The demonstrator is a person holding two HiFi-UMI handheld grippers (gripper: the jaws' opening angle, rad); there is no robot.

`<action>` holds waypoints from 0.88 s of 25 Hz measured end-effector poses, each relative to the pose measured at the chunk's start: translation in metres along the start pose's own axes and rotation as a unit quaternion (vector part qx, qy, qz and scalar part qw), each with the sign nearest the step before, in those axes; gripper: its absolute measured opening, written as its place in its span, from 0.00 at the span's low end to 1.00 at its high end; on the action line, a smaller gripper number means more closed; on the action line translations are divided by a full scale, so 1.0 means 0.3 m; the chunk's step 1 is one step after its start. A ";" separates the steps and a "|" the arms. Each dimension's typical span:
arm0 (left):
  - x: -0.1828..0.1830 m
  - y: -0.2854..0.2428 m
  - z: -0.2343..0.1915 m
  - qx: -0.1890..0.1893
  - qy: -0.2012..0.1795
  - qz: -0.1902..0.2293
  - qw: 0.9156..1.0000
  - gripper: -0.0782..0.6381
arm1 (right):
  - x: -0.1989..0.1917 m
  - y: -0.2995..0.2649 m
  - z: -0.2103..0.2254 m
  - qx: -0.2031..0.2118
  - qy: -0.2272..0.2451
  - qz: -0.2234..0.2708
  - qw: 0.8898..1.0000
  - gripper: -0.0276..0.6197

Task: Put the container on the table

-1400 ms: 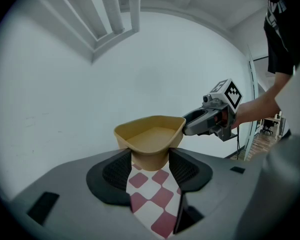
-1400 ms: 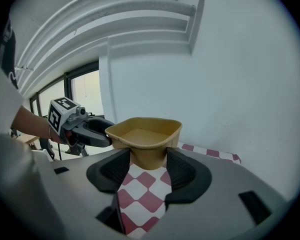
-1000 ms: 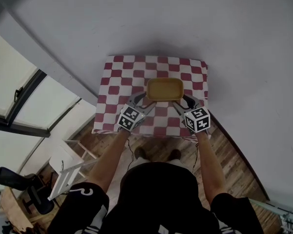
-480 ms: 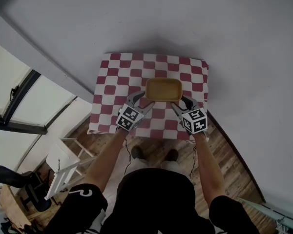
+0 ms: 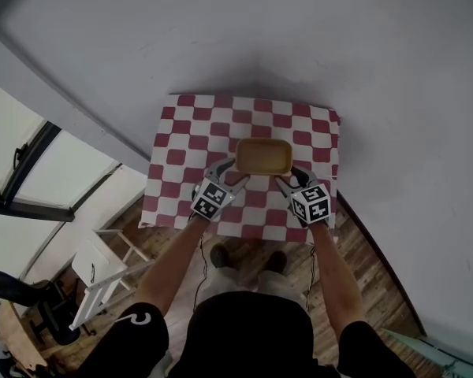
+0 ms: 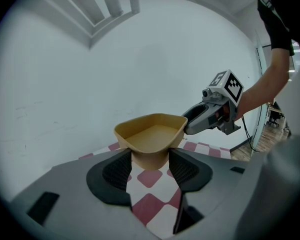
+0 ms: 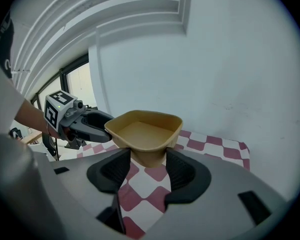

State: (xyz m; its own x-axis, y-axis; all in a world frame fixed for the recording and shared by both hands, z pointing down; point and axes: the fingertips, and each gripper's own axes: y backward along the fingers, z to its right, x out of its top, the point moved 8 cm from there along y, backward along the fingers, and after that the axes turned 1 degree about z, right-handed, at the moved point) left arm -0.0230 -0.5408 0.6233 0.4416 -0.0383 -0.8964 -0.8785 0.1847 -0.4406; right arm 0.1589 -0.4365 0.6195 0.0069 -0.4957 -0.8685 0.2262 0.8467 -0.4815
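Container point(image 5: 263, 156): tan tub, seemingly light, rigid, slick; left hand-held gripper point(image 5: 233, 168) and right hand-held gripper point(image 5: 287, 179) each clamp one near corner.

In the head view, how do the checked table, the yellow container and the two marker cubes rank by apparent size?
1. Checked table, largest by far.
2. Container.
3. Left marker cube and right marker cube: they look alike, so I do not rank them. Both also sit nearer the camera than the container.
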 end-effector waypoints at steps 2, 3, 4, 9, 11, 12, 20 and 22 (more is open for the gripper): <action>-0.009 -0.019 -0.013 0.001 0.001 -0.005 1.000 0.45 | -0.005 -0.020 0.014 0.000 0.000 -0.004 1.000 0.41; -0.012 -0.028 -0.020 0.003 0.002 -0.007 1.000 0.45 | -0.006 -0.031 0.022 -0.001 0.001 -0.005 1.000 0.41; -0.015 -0.038 -0.028 0.005 0.001 -0.008 1.000 0.45 | -0.006 -0.043 0.030 -0.001 0.001 -0.007 1.000 0.41; -0.047 -0.067 -0.057 0.007 0.003 -0.020 1.000 0.45 | -0.027 -0.099 0.052 0.005 0.001 -0.017 1.000 0.41; -0.067 -0.078 -0.061 0.005 0.004 -0.027 1.000 0.45 | -0.044 -0.116 0.057 0.007 0.001 -0.022 1.000 0.41; -0.077 -0.084 -0.063 0.005 0.004 -0.031 1.000 0.45 | -0.053 -0.125 0.059 0.009 0.001 -0.025 1.000 0.41; -0.149 -0.136 -0.100 0.002 0.003 -0.056 0.998 0.45 | -0.107 -0.207 0.091 0.018 0.008 -0.042 0.999 0.40; -0.174 -0.157 -0.106 0.002 0.004 -0.062 0.998 0.44 | -0.121 -0.224 0.104 0.019 0.006 -0.045 0.999 0.40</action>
State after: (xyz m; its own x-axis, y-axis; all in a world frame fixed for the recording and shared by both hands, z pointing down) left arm -0.0104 -0.5788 0.6894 0.5458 -0.0695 -0.8350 -0.8163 0.1810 -0.5486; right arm 0.1740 -0.4813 0.6871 -0.0265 -0.5670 -0.8233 0.2623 0.7907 -0.5531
